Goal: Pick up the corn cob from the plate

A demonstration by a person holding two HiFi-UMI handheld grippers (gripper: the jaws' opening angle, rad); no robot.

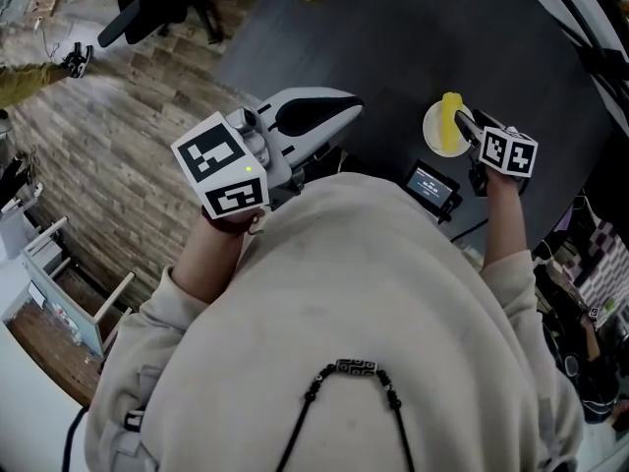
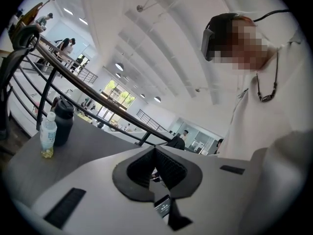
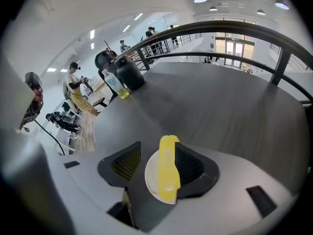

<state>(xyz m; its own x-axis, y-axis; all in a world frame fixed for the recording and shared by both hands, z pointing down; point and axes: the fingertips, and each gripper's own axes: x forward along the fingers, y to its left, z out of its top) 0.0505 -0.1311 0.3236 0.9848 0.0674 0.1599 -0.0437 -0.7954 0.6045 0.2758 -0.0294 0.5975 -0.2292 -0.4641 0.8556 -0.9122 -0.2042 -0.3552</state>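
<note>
Presently: right gripper, fingers apart, astride corn cob on plate | cob likely light, stiff, rollable; grip mid-length | left gripper closed, empty.

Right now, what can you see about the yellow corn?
The corn cob is a smooth, pale-yellow stick, plastic-looking. It lies flat across a small round white plate on the dark table, one end poking past the rim. The right gripper has open jaws either side of it, not squeezing.
</note>
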